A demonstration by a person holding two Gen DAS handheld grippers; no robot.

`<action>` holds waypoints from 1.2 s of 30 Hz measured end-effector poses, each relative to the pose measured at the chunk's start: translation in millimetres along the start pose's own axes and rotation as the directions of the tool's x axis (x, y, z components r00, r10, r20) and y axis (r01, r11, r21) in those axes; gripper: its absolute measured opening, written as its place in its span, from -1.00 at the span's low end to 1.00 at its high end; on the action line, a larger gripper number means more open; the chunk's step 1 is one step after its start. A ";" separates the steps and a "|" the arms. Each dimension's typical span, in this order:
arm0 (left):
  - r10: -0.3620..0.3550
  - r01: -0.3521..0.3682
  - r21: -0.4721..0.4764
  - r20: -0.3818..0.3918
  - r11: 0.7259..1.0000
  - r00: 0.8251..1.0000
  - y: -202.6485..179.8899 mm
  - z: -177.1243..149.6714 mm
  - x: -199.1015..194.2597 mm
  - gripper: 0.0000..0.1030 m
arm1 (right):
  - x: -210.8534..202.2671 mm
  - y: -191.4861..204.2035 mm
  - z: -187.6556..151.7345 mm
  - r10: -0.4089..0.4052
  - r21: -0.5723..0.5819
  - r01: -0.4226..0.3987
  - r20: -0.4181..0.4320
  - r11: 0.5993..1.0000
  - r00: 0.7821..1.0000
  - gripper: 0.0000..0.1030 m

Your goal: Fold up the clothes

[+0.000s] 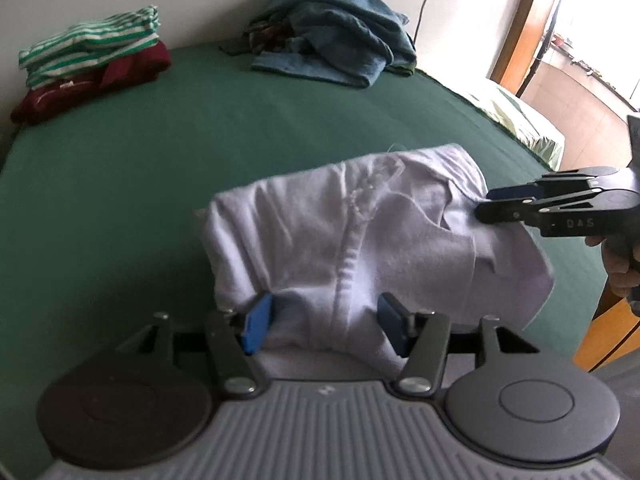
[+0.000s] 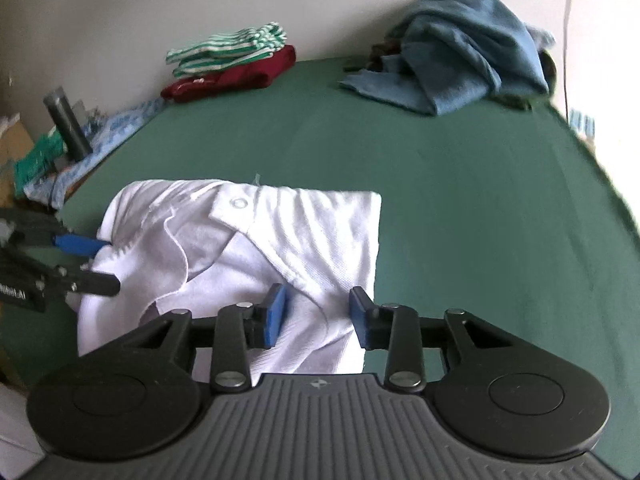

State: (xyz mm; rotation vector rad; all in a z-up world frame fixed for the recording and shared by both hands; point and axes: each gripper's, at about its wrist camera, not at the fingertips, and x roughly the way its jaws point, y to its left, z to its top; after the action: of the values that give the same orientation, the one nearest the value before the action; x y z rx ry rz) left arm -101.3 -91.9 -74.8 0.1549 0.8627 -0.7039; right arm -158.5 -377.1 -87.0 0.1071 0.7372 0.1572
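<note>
1. Nearest both cameras: white folded polo-style knit shirt (image 1: 344, 236), near edge right at the fingertips, lying on the green bed sheet (image 1: 200, 152).
2. Left gripper (image 1: 324, 322): jaws apart, blue pads either side of the shirt's button placket, fabric between them but not pinched.
3. Right gripper (image 2: 316, 316): jaws apart too, straddling a ridge of cloth at the shirt's near right edge, no squeeze visible.
4. Reads as release after a fold. To do it well: back both grippers straight out with jaws wide so the pads don't snag the knit and drag the top layer open.
5. Watch the right-hand flap in the left view. It sticks out past the bundle and looks loose; a light tuck or press may be needed before stacking.
6. Shirt look: compact, roughly rectangular, collar and one button up top, soft wrinkles, edges not fully square.
7. Placement: mid-bed near the front edge, well apart from the folded green-and-white striped top (image 1: 92, 46) stacked on a folded dark red garment (image 1: 88, 88) at the far left.
8. Unfolded heap of blue cloth (image 1: 340, 28) at the far right by the wall, likely next.
</note>
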 end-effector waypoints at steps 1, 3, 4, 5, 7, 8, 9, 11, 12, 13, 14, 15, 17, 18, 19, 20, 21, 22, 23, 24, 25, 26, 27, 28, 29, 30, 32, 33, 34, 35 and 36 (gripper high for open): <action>-0.001 0.001 0.001 0.023 1.000 1.000 0.5 4.9 -4.4 0.17 | -5.4 1.7 4.2 0.004 -0.003 -0.004 0.029 1.000 1.000 -0.27; -0.010 0.011 -0.004 0.076 1.000 0.997 1.1 14.5 -11.7 0.30 | -13.2 3.0 11.4 0.023 -0.001 -0.023 0.084 1.000 0.996 -0.28; -0.020 0.021 -0.013 0.101 1.000 0.995 1.3 19.1 -13.7 0.41 | -14.8 3.9 13.3 0.033 0.005 -0.033 0.105 0.999 0.994 -0.28; -0.031 0.033 -0.018 0.100 0.999 0.995 0.7 20.7 -9.5 0.45 | -14.4 5.1 14.2 0.049 0.016 -0.051 0.120 0.999 0.992 -0.28; -0.055 0.057 -0.028 0.088 0.998 0.995 -0.6 23.1 0.9 0.45 | -6.7 9.1 11.9 0.064 0.012 -0.066 0.103 0.998 0.993 -0.30; -0.055 0.057 -0.024 0.066 0.998 0.996 -1.7 21.0 8.4 0.43 | -0.7 11.9 9.3 0.054 -0.008 -0.053 0.081 0.999 0.995 -0.30; -0.051 0.052 -0.012 0.044 0.999 0.998 -2.1 14.1 14.6 0.43 | 5.2 14.8 6.7 0.043 -0.028 -0.041 0.060 0.999 0.997 -0.30; -0.041 0.041 0.014 0.001 0.999 0.999 -2.7 -0.9 26.4 0.43 | 12.2 12.7 -3.5 0.004 -0.063 -0.002 0.027 0.998 1.000 -0.30; -0.038 0.038 0.034 0.005 0.999 0.999 -4.7 -5.9 25.0 0.44 | 14.1 8.2 -9.1 -0.010 -0.065 0.011 0.014 0.998 1.000 -0.24; -0.035 0.034 0.055 0.013 0.998 0.999 -7.0 -10.4 22.4 0.48 | 12.1 2.6 -12.2 -0.005 -0.039 0.006 0.013 0.999 1.000 -0.22; -0.032 0.030 0.076 0.021 0.997 0.999 -9.3 -14.9 19.8 0.50 | 8.8 -3.5 -14.5 0.007 -0.003 -0.007 0.016 1.000 1.000 -0.21; -0.034 0.032 0.080 0.018 0.996 0.999 -9.7 -14.6 17.8 0.51 | 5.2 -6.6 -14.5 0.008 0.021 -0.009 0.017 1.000 1.000 -0.18; -0.040 0.039 0.074 0.009 0.996 0.999 -8.3 -11.9 14.1 0.51 | -4.4 -6.3 -11.6 0.005 0.036 -0.006 0.042 0.999 0.999 -0.18; -0.039 0.038 0.070 0.011 0.997 0.999 -7.0 -9.7 10.9 0.51 | -9.0 -3.9 -10.1 0.003 0.033 -0.005 0.058 0.999 0.998 -0.18; -0.038 0.037 0.066 0.013 0.997 0.999 -5.7 -7.6 7.5 0.51 | -13.6 -0.6 -9.1 0.008 0.024 -0.009 0.073 1.000 0.997 -0.18; -0.037 0.035 0.065 0.023 0.997 0.999 -5.0 -5.8 4.0 0.51 | -18.4 2.8 -8.3 0.014 0.012 -0.015 0.086 1.000 0.996 -0.19; -0.040 0.038 0.066 0.034 0.997 0.999 -5.3 -4.0 -0.6 0.51 | -23.0 7.8 -7.9 0.031 -0.009 -0.030 0.101 1.000 0.994 -0.19; -0.043 0.040 0.067 0.046 0.997 0.998 -5.6 -2.0 -5.3 0.51 | -26.7 13.9 -7.9 0.049 -0.037 -0.046 0.110 0.998 0.993 -0.19; -0.044 0.040 0.078 0.057 0.996 0.997 -7.7 0.2 -9.4 0.51 | -28.9 21.2 -8.2 0.071 -0.073 -0.063 0.113 0.995 0.991 -0.19; -0.045 0.039 0.091 0.067 0.995 0.997 -10.1 2.4 -13.5 0.52 | -29.8 28.7 -9.9 0.094 -0.110 -0.082 0.105 0.991 0.990 -0.19; -0.049 0.041 0.110 0.074 0.993 0.996 -13.9 4.7 -17.0 0.53 | -30.3 36.2 -12.1 0.117 -0.146 -0.103 0.095 0.984 0.989 -0.19; -0.062 0.051 0.134 0.078 0.990 0.995 -18.6 6.2 -19.9 0.54 | -30.8 43.7 -14.3 0.140 -0.181 -0.124 0.083 0.976 0.987 -0.21; -0.079 0.065 0.166 0.078 0.984 0.994 -25.8 7.1 -21.0 0.55 | -29.4 49.9 -16.9 0.151 -0.212 -0.134 0.068 0.968 0.986 -0.22; -0.097 0.081 0.200 0.076 0.977 0.992 -33.4 8.0 -21.9 0.57 | -27.4 55.6 -19.7 0.157 -0.242 -0.140 0.051 0.960 0.986 -0.22; -0.116 0.095 0.233 0.075 0.968 0.990 -41.1 8.9 -22.8 0.62 | -24.9 60.3 -22.7 0.158 -0.268 -0.142 0.037 0.953 0.987 -0.22; -0.126 0.104 0.265 0.067 0.959 0.990 -49.2 7.8 -19.9 0.65 | -21.9 63.5 -24.9 0.153 -0.286 -0.139 0.028 0.948 0.988 -0.22; -0.142 0.119 0.326 0.050 0.938 0.989 -65.7 4.7 -12.8 0.68 | -16.8 66.9 -26.9 0.133 -0.304 -0.121 0.018 0.945 0.991 -0.26; -0.136 0.115 0.351 0.037 0.929 0.990 -72.3 2.2 -6.7 0.67 | -15.1 66.6 -26.4 0.118 -0.305 -0.106 0.020 0.947 0.993 -0.32; -0.127 0.109 0.374 0.023 0.921 0.992 -78.6 -0.3 -0.1 0.61 | -13.4 66.2 -26.0 0.102 -0.305 -0.091 0.021 0.948 0.995 -0.39; -0.117 0.103 0.384 0.014 0.918 0.993 -81.7 -2.2 6.0 0.51 | -11.6 65.9 -25.5 0.087 -0.305 -0.076 0.023 0.949 0.996 -0.53; -0.107 0.096 0.391 0.005 0.915 0.994 -84.2 -3.9 12.1 0.47 | -11.1 64.3 -24.6 0.080 -0.297 -0.070 0.024 0.952 0.996 -0.63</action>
State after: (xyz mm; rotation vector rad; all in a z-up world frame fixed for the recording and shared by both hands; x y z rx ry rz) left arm -151.1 -161.0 -73.8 0.4606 0.6997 -0.9708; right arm -190.0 -315.0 -87.9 -0.1478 0.6664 0.3358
